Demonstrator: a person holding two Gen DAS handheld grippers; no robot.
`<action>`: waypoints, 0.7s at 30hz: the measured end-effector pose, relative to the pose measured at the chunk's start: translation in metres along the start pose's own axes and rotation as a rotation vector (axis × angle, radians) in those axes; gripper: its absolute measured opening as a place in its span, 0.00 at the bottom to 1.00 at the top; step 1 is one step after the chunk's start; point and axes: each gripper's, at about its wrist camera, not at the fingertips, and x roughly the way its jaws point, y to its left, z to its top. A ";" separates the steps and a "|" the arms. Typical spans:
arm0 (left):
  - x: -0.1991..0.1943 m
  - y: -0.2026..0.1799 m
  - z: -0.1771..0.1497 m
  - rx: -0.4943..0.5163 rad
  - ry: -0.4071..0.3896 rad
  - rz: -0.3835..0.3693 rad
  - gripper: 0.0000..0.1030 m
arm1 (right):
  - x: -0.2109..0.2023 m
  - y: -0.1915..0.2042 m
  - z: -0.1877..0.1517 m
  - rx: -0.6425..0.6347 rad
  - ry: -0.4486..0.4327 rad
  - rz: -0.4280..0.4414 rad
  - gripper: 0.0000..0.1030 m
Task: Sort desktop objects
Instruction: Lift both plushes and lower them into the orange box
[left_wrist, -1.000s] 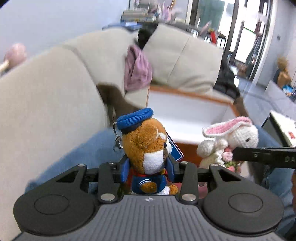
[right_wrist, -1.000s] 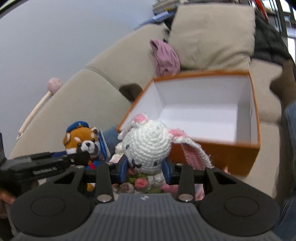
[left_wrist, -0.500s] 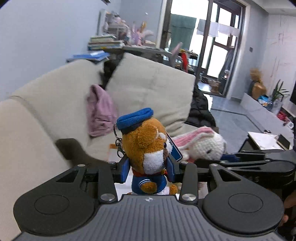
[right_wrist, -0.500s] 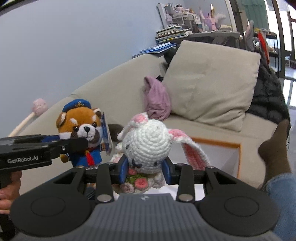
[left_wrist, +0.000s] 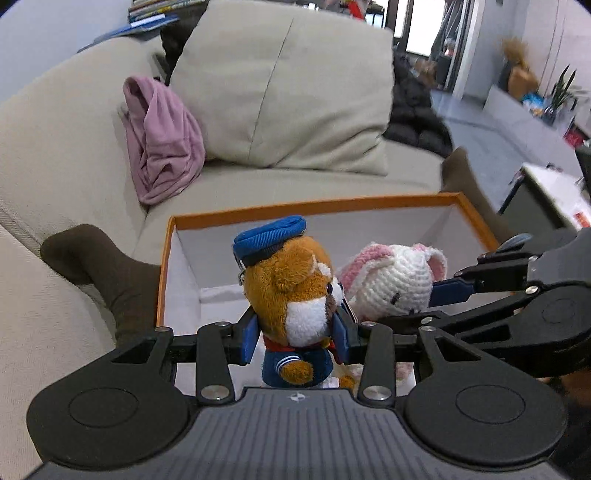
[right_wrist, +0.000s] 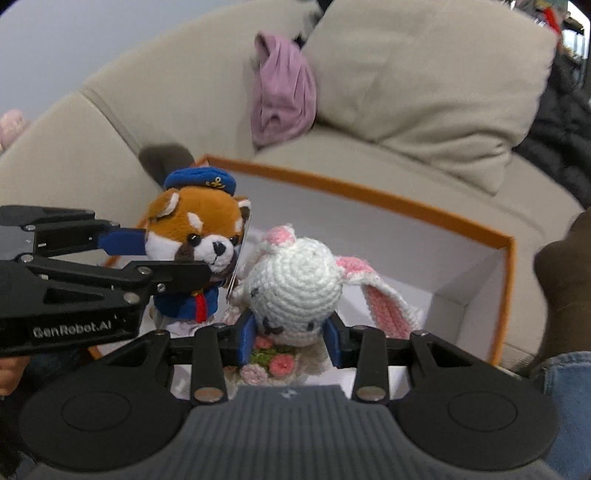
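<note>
Hovering over the orange box (left_wrist: 369, 202), left tongs (left_wrist: 295, 338) clamp the sailor plush (left_wrist: 291, 291) (right tongs (right_wrist: 290, 338) clamp the crocheted bunny (right_wrist: 295, 284)).

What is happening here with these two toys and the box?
A person holds a gripper in each hand. The left gripper is shut on a red panda plush in a blue cap. The right gripper is shut on a crocheted bunny. Both toys hang side by side over an open orange box on a sofa, not yet released.
</note>
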 end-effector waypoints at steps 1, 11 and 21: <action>0.004 0.002 0.000 -0.001 0.003 0.012 0.45 | 0.006 -0.002 0.003 -0.007 0.015 0.008 0.40; 0.044 0.015 0.013 -0.010 0.117 0.124 0.49 | 0.041 0.001 0.025 -0.110 0.053 0.035 0.42; 0.030 0.011 0.015 0.036 0.024 0.194 0.64 | 0.048 -0.012 0.021 -0.041 0.038 0.050 0.43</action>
